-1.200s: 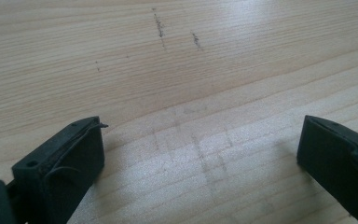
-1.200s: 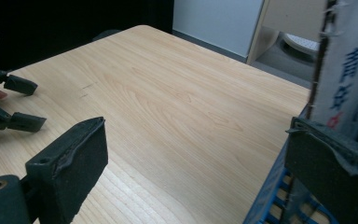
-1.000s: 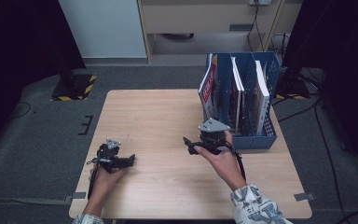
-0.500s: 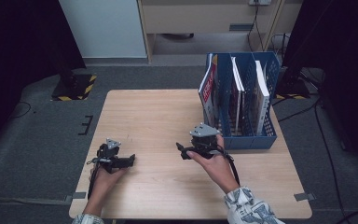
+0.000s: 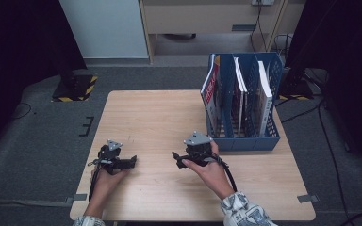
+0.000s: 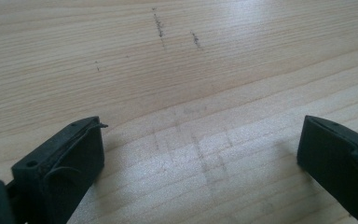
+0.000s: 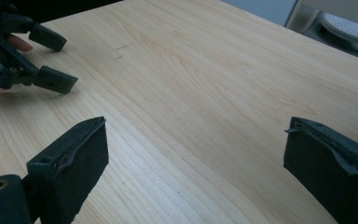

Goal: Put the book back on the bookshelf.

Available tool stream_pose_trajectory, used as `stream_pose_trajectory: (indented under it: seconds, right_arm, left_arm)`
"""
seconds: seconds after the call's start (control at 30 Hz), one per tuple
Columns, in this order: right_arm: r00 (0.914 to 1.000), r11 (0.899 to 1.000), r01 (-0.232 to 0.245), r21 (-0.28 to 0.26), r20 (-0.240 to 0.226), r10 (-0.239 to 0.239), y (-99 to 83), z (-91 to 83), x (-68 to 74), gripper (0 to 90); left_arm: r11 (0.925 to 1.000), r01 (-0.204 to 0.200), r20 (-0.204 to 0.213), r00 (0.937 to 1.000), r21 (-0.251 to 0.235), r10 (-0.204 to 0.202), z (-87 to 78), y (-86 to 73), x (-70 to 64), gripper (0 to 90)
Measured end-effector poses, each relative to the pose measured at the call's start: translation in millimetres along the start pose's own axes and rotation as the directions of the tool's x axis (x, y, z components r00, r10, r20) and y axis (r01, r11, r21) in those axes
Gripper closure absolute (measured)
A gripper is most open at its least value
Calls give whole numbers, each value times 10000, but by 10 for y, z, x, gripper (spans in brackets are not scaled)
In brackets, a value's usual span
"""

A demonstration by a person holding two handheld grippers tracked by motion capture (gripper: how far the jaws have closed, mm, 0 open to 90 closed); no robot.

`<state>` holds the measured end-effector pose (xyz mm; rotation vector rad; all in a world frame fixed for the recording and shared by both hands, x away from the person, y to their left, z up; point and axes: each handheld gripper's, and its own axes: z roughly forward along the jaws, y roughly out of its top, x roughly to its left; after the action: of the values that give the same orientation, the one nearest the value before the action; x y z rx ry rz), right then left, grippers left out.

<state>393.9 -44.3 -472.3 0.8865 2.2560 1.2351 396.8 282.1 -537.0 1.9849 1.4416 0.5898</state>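
We hold our left gripper low over the near left part of the table, its jaws spread wide with nothing between them; in the left gripper view they frame bare wood with a few faint scuff marks. Our right gripper sits near the middle of the near edge, also spread wide and empty, pointing left across the boards toward the other hand.

The nearest thing to it is the blue file rack, which stands just beside our right hand at the table's right side. Books and thin folders stand upright in its slots, held in place by the dividers. One red-covered volume leans at the front left slot.

We judge that both hands are parked at rest rather than reaching: neither tool touches the rack, and both point away from it. Keeping the jaws apart and low would let either hand move straight to a book spine when needed.
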Motion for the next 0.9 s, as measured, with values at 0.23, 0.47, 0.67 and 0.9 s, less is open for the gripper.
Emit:
stream_pose_trajectory:
  seconds: [0.23,0.47,0.67,0.9]
  right_arm:
    - [10000,9997,17,226,-96,-15,-74,72,66,72]
    - [9998,9981,-162,590,-92,167,-200,163,59,76]
    - [9993,9955,-379,868,-13,381,-309,203,10,79]
    - [9986,9921,-525,1139,-24,531,-409,265,10,87]
  left_arm:
    - [10000,-5,0,10000,-3,5,0,0,0,0]
    - [10000,0,2,10000,0,0,0,0,0,0]
    - [10000,-5,1,10000,3,5,0,0,0,0]
    - [10000,-4,0,10000,0,4,0,0,0,0]
